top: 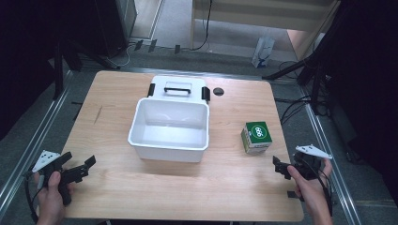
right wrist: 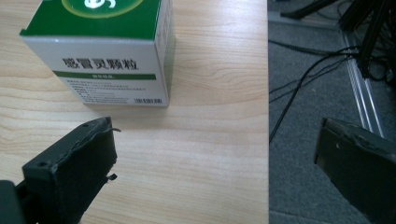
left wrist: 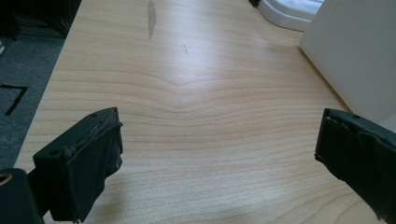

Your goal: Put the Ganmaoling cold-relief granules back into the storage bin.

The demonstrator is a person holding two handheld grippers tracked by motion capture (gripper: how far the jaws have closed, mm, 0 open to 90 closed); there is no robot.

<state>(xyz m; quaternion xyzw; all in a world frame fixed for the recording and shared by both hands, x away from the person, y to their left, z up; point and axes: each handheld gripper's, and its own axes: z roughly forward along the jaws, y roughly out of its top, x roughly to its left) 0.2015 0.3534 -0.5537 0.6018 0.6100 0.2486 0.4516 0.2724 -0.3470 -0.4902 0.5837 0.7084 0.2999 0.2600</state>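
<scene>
Cardboard medicine box (right wrist: 100,51) sits just ahead-left of the right gripper (right wrist: 219,154), whose jaws are wide open, empty. Likely light, crushable; grip the flat side walls, gently. Left gripper (left wrist: 219,149) open, empty.

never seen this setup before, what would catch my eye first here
The open white storage box in the middle of the wooden table draws the eye first, with its lid lying flat just behind it. Next is the small green and white carton, standing alone to the right of the box. At the near corners, the left gripper and right gripper wait in the person's hands, jaws open and holding nothing.
</scene>
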